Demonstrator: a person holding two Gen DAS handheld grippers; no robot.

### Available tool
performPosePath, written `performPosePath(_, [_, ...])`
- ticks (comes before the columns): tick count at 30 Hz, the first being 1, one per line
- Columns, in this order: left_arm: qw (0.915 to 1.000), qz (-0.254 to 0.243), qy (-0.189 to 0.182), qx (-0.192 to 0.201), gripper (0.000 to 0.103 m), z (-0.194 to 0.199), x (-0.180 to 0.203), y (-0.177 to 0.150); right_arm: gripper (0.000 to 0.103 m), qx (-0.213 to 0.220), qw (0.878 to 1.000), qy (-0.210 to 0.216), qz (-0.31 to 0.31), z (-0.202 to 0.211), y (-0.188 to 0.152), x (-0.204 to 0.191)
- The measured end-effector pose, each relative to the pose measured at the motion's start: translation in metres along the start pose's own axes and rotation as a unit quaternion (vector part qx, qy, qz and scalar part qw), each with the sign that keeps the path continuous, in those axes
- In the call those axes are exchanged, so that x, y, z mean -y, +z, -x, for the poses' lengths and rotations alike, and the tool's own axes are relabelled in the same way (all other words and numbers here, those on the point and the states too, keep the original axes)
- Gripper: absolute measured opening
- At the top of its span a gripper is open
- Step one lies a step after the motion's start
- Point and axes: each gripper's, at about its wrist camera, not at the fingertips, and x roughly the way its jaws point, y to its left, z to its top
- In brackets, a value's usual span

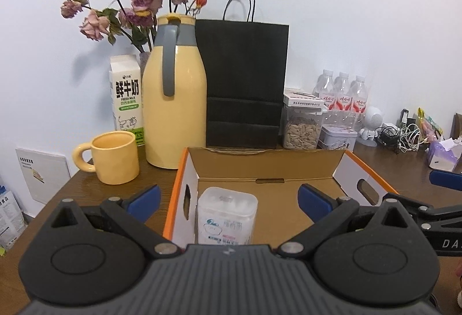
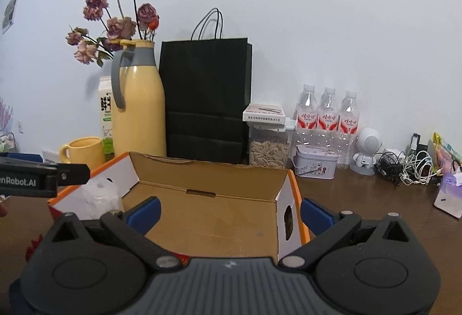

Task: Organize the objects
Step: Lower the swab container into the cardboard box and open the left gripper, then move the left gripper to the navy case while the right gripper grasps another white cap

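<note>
Left wrist view shows a clear plastic cotton swab box (image 1: 227,215) already standing inside the open cardboard box (image 1: 340,167). The left gripper (image 1: 228,201) and the right gripper (image 2: 229,211) have jaws spread, empty. I judge the mug (image 1: 115,157) and tin (image 2: 314,165) remain outside on the table (image 2: 375,199).

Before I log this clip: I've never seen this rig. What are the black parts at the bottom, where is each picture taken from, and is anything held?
They are hand-held grippers, one per hand, each with a camera looking along its blue-tipped fingers. The left gripper is open over a cotton swab box standing in the cardboard box. The right gripper is open too, holding nothing. On the table behind stand a mug, a jug, a black bag and bottles.
</note>
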Motion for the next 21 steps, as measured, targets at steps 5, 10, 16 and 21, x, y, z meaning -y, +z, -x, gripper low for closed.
performPosePath(5, [1.0,-0.003,0.0,0.004,0.103,0.025,0.0,-0.004,0.103,0.004,1.0,0.001,0.003,0.028,-0.005,0.001])
performPosePath(10, [1.0,-0.008,0.003,0.004,0.103,0.047,-0.001,-0.013,0.103,0.0,1.0,-0.002,0.002,0.053,-0.017,0.008])
performPosePath(16, [0.9999,-0.012,0.007,-0.007,0.103,0.065,-0.002,-0.03,0.103,-0.012,1.0,-0.003,-0.002,0.08,-0.037,0.022])
performPosePath(21, [0.9996,-0.008,0.013,-0.023,0.103,0.076,-0.007,-0.047,0.103,-0.035,0.999,-0.005,-0.001,0.097,-0.06,0.037])
